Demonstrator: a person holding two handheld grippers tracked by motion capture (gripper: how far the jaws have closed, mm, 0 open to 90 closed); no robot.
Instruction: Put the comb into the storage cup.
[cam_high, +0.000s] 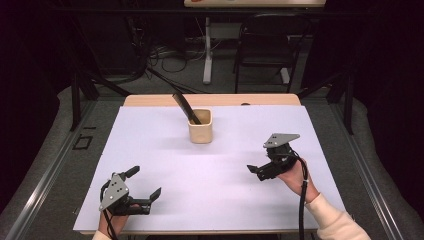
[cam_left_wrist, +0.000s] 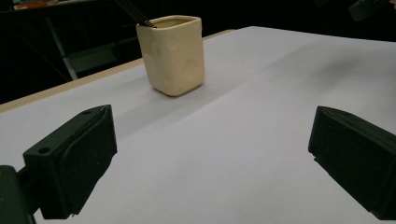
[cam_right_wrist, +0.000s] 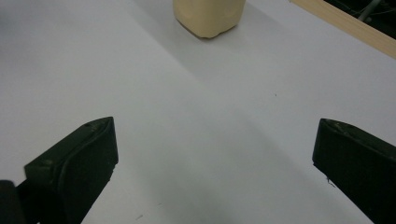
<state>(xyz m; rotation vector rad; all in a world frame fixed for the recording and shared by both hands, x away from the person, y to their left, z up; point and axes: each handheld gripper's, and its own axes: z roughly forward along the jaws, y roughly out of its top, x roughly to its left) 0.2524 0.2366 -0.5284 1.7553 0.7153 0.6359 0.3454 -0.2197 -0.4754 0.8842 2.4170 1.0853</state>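
While grippers gape — cup (cam_high: 201, 129) upright | black tool (cam_high: 185, 107) leaning inside

Beige cup (cam_high: 200, 128) with black stick (cam_high: 186, 108) upper centre, lone obstacle; white sheet (cam_high: 210, 190) below wide open.

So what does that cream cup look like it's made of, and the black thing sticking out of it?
The cream cup looks like matte ceramic or moulded plastic: thick rounded walls, soft dimples, no gloss. The black stick leaning in it looks like matte plastic or rubber; a ribbed texture shows in the left gripper view, but it is too small to tell.
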